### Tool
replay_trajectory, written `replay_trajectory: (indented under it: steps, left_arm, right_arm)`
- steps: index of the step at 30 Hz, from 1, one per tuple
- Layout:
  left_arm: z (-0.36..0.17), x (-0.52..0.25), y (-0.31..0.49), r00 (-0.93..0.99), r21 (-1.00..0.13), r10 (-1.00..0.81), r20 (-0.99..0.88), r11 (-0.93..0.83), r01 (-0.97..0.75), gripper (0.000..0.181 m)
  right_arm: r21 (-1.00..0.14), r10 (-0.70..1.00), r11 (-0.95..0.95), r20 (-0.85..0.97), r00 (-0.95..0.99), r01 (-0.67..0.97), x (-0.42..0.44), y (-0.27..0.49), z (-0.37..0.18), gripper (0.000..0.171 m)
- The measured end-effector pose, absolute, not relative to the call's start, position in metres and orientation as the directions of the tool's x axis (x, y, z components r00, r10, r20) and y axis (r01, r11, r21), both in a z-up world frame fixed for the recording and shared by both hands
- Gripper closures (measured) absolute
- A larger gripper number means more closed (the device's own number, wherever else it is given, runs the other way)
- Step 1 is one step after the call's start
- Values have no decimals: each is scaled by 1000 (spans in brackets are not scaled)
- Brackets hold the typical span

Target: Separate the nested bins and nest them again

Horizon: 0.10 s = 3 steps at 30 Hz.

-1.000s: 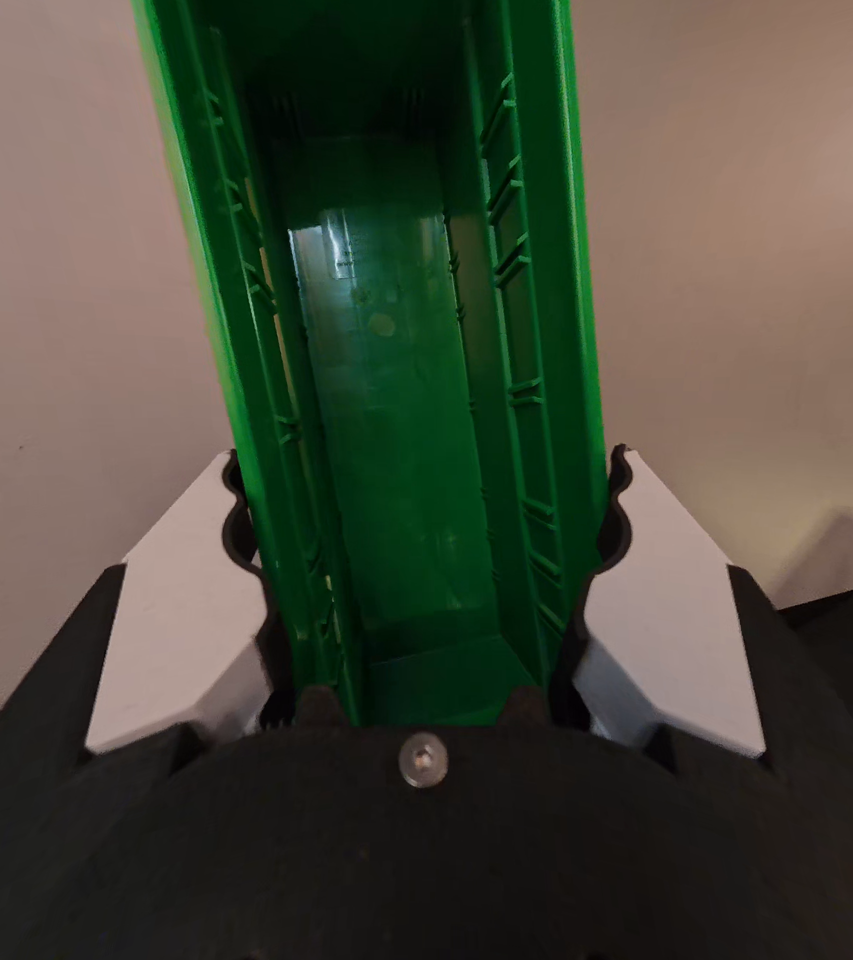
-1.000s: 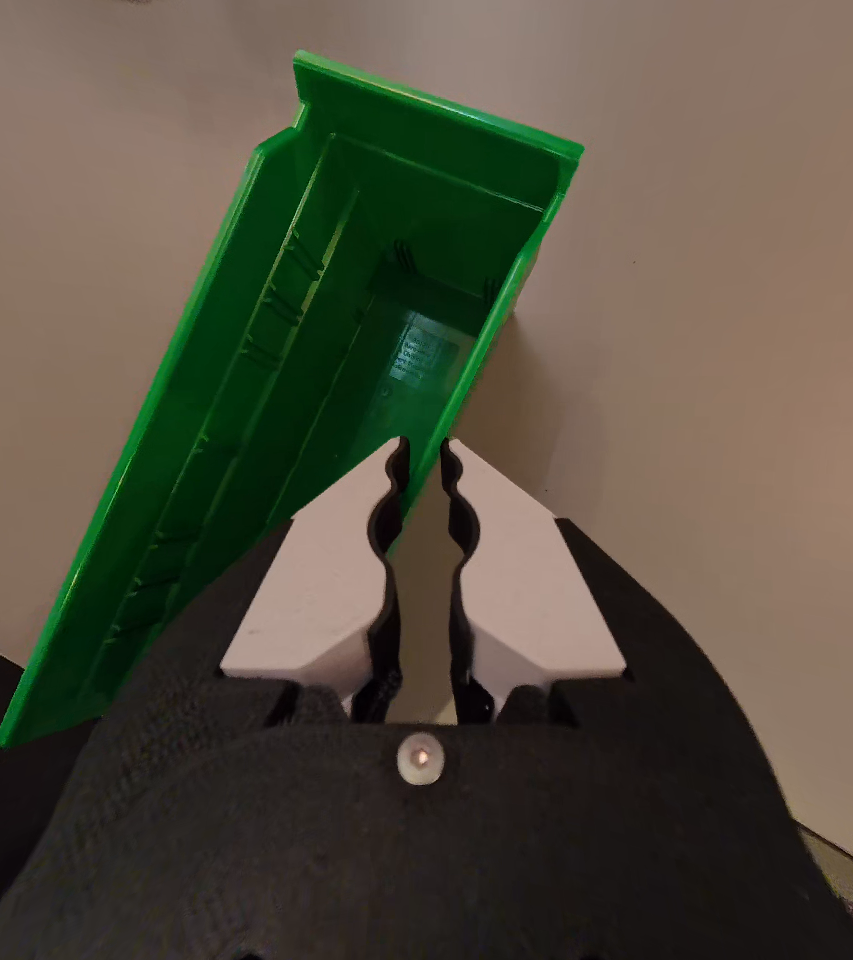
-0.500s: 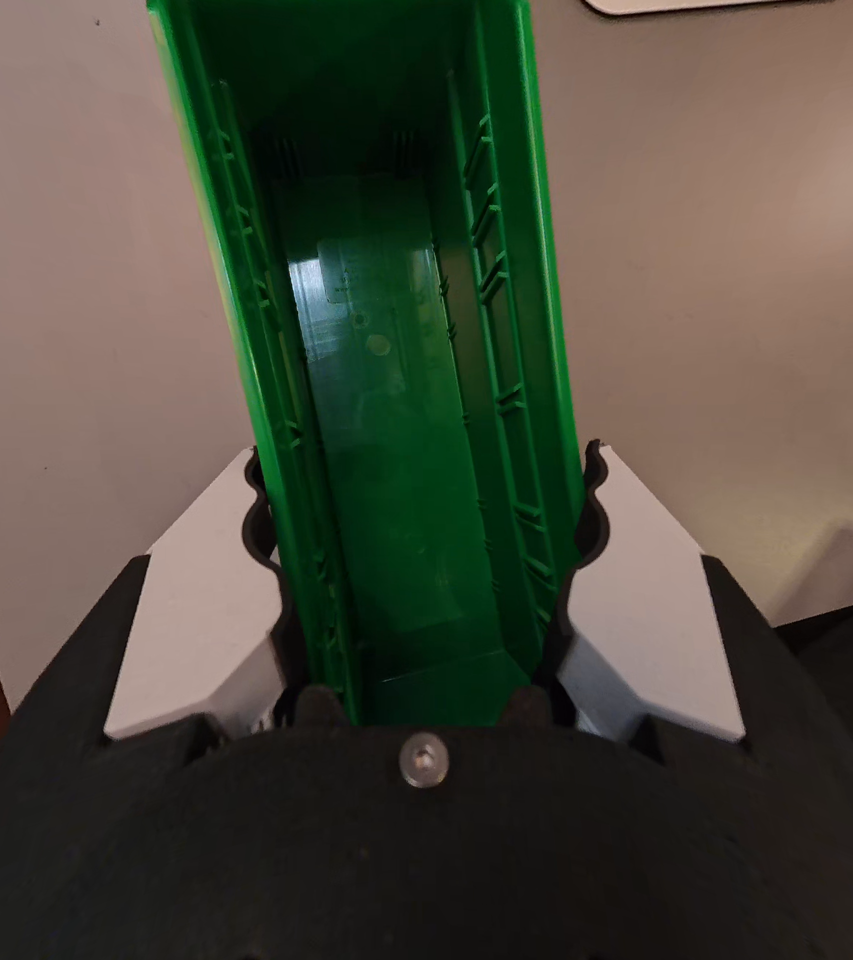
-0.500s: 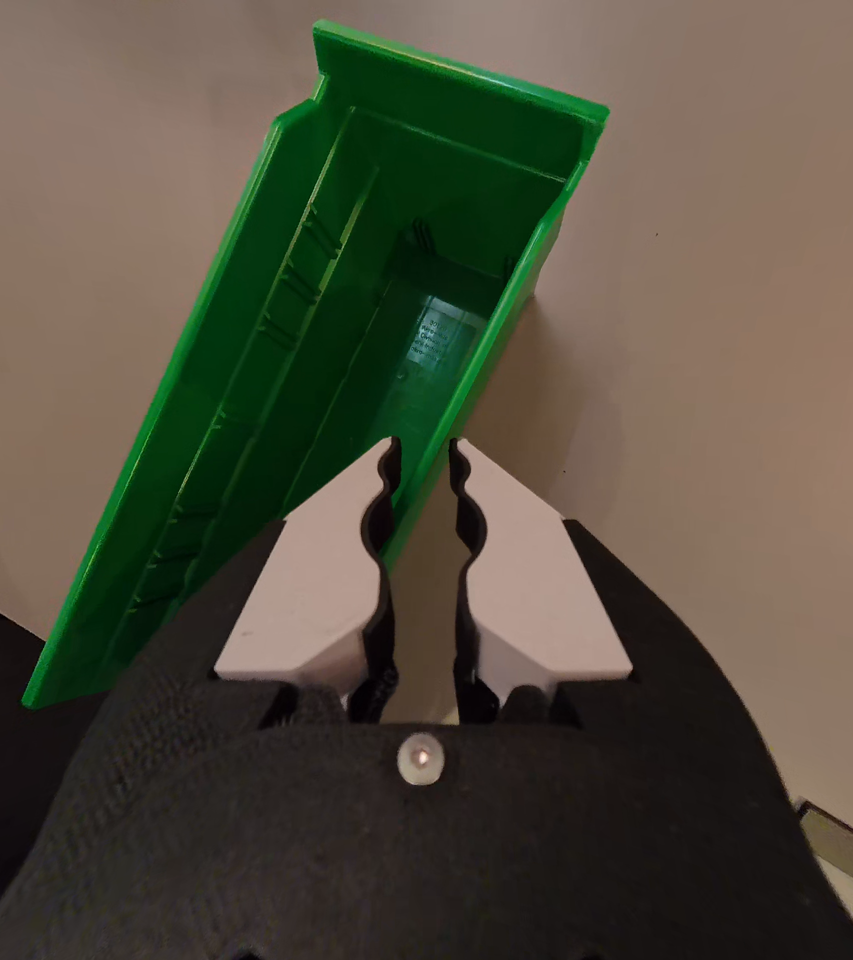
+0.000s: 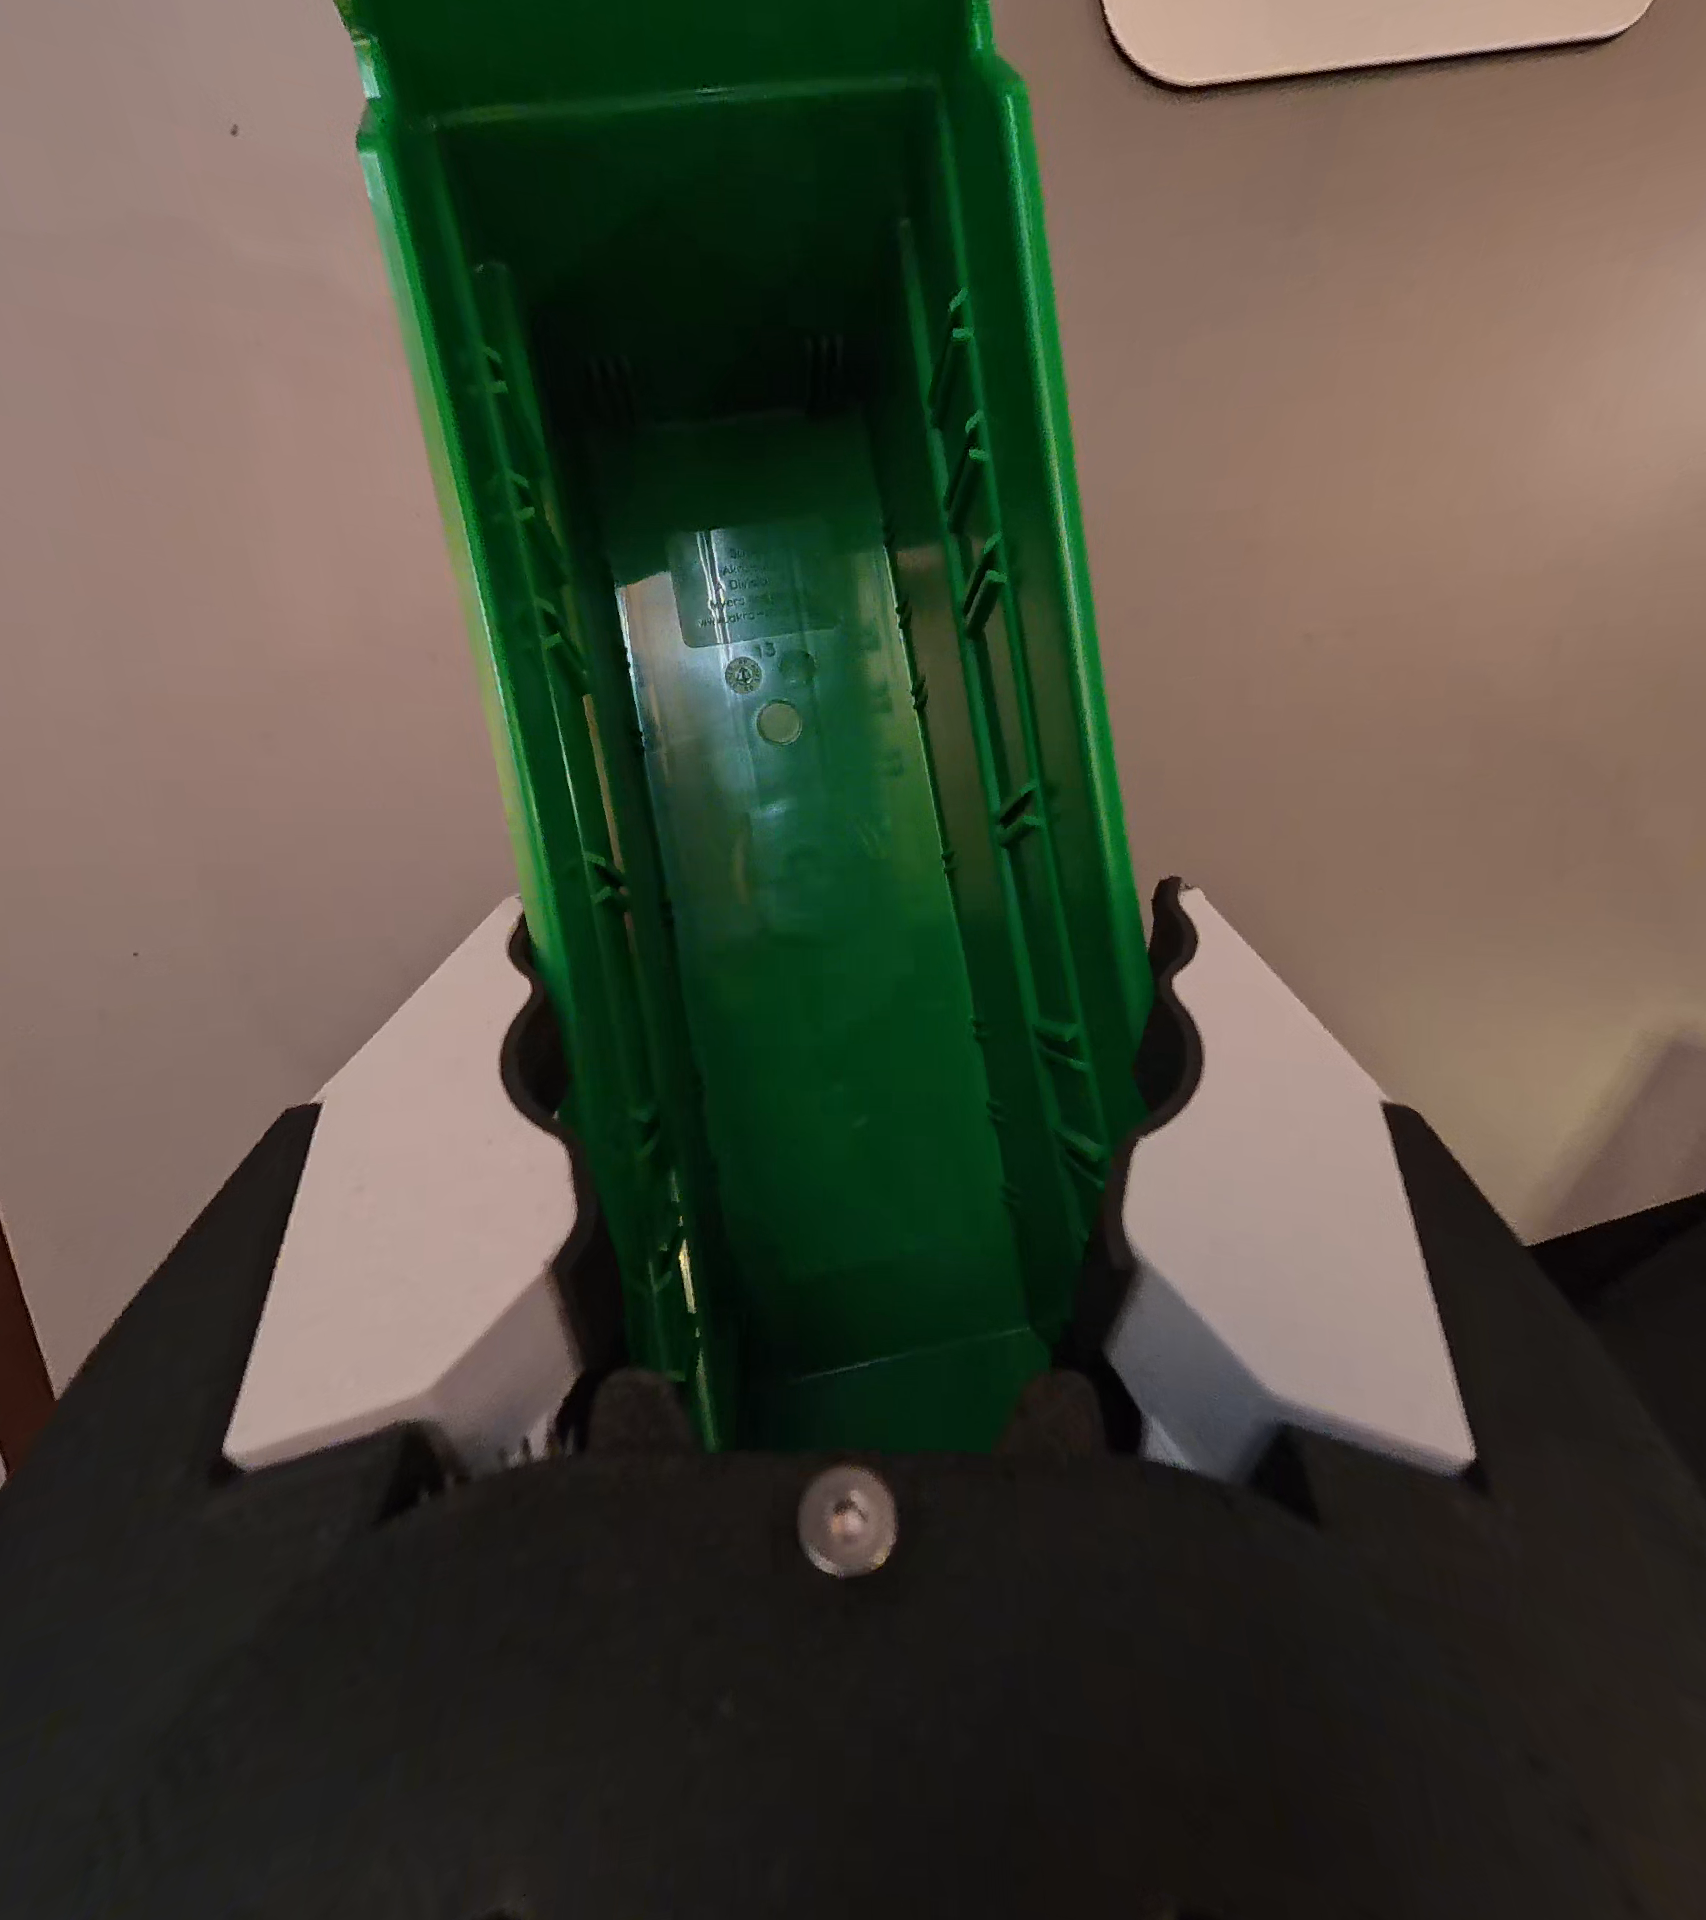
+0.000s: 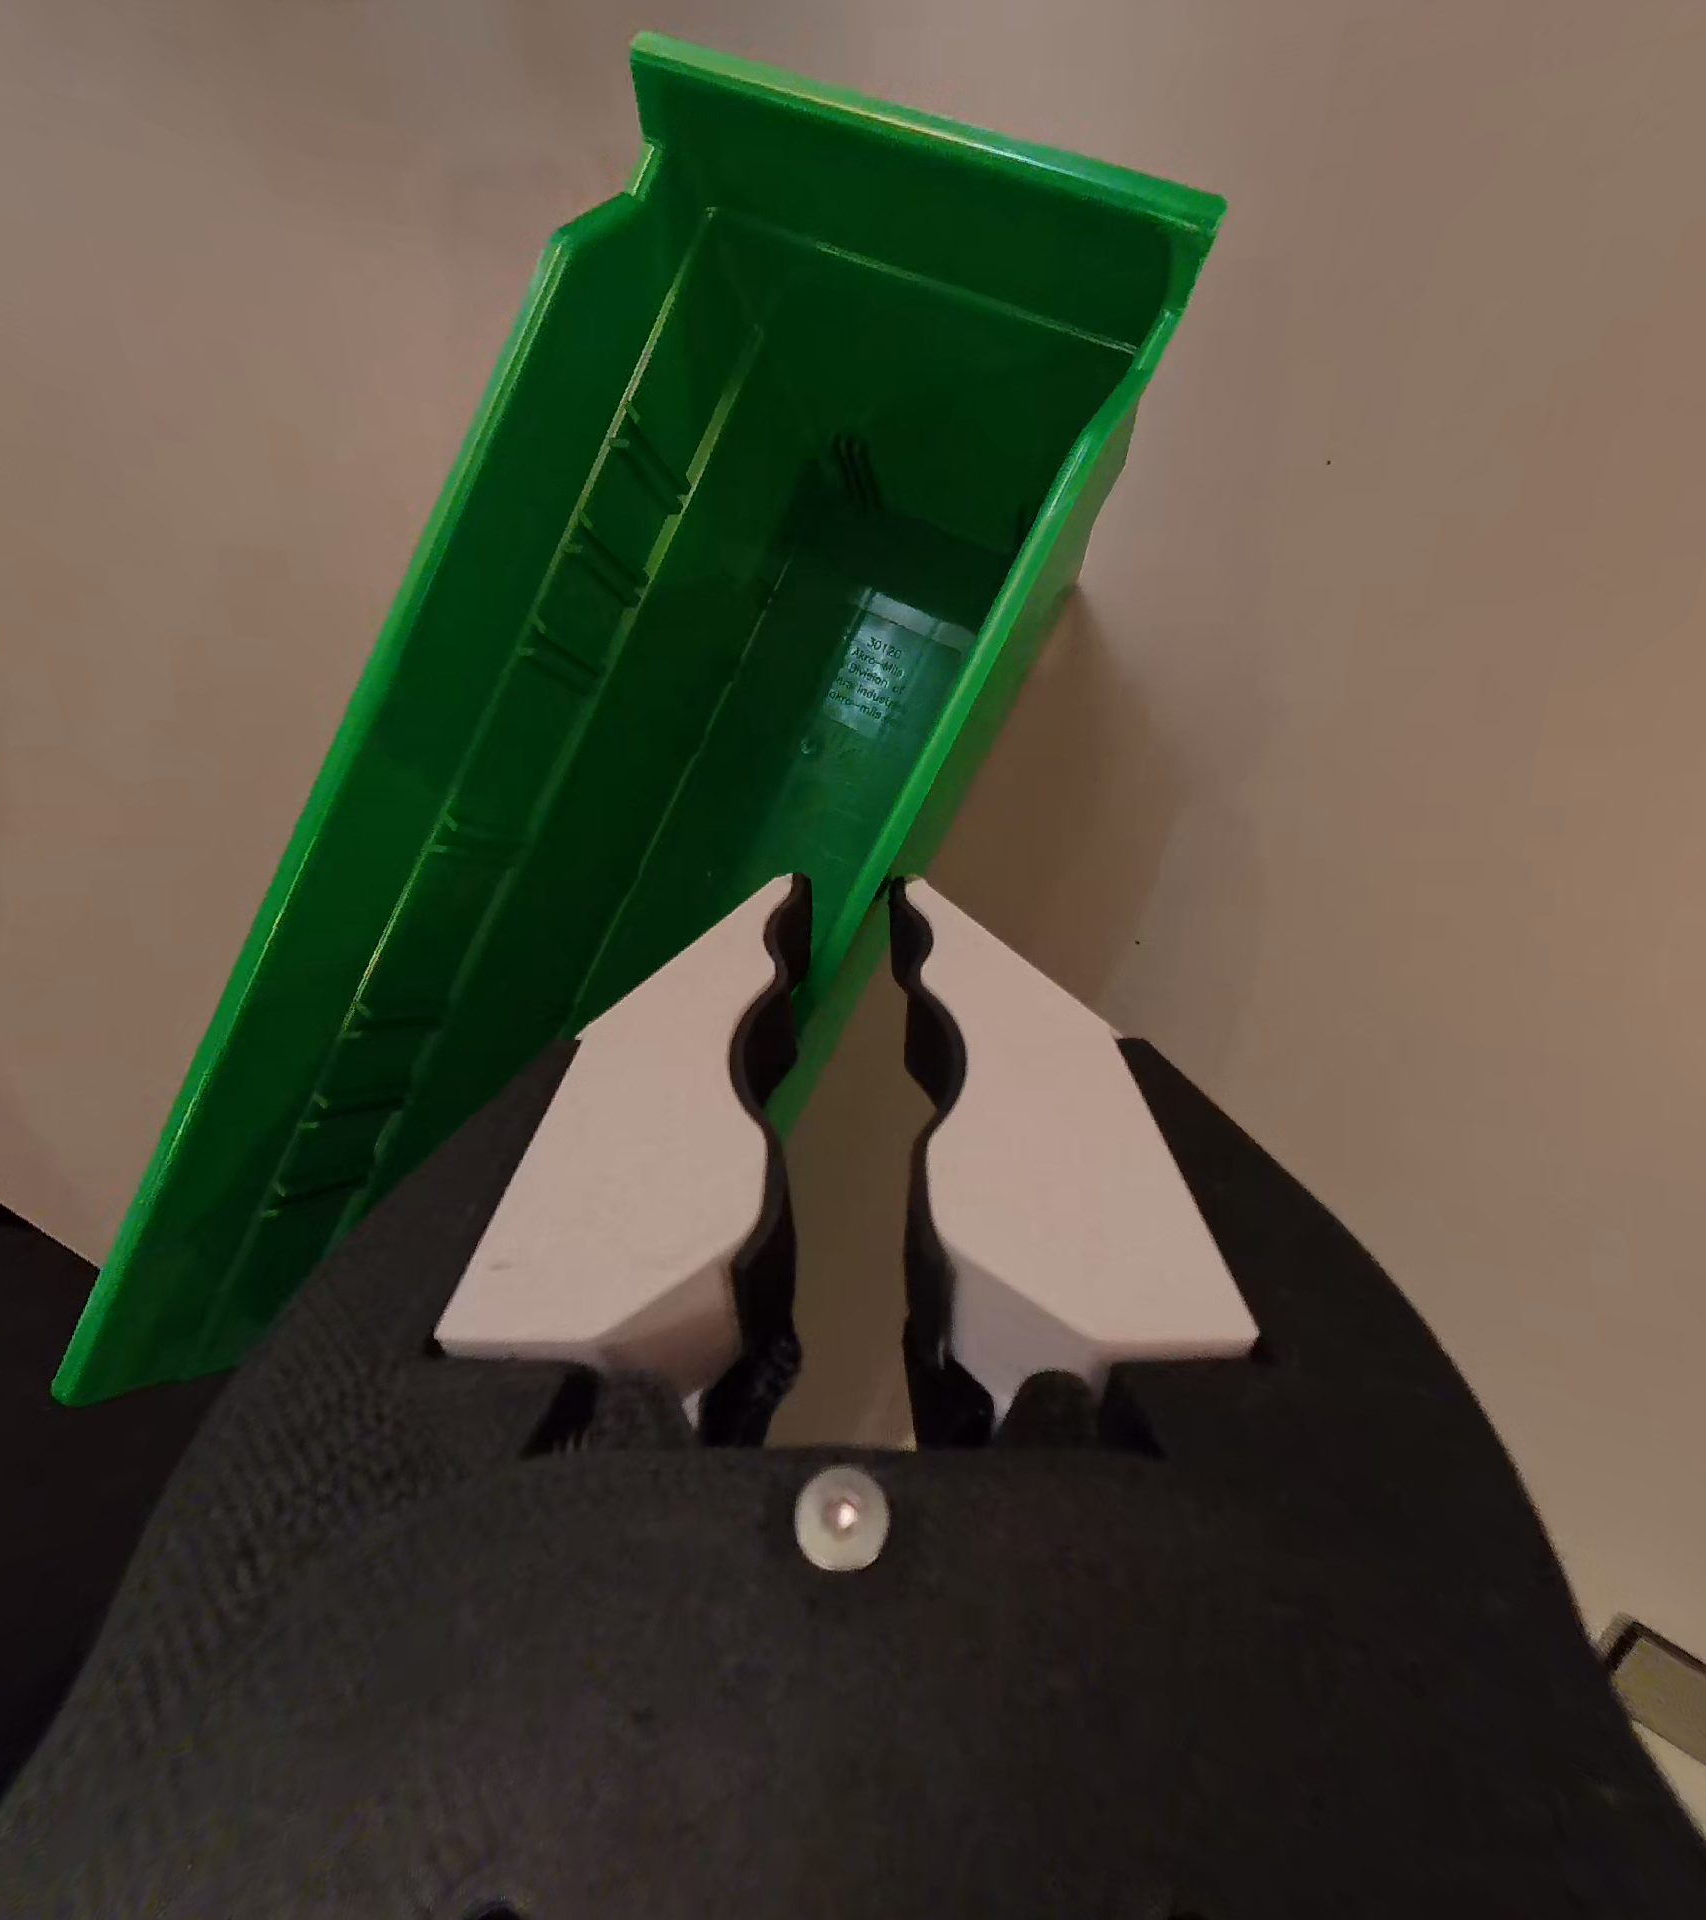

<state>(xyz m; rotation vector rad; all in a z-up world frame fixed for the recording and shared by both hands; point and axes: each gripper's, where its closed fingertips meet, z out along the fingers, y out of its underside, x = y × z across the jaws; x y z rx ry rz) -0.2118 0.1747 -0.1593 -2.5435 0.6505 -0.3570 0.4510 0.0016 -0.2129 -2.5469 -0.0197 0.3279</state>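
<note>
Green bin [image 5: 807,935] held endwise across its width in the left claw [image 5: 844,1039], the right claw [image 6: 849,935] pinching another bin's side wall [image 6: 932,831] above the desk [image 6: 1451,623], a thin grip that could twist loose.

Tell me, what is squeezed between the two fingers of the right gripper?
The side wall of a green bin. In the right wrist view, the right gripper pinches that thin wall near its fingertips; behind the wall, the rest of the gap shows only the pale tabletop.
</note>
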Motion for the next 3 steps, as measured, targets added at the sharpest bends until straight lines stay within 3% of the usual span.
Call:
replay_trajectory:
  steps: [3]
  left_arm:
    - [-157, -211, 175, 848, -519, -520, 99, -754, -402, 71]
  right_arm:
    - [-542, 83, -839, -228, 970, -56, 451, 2, -213, 158]
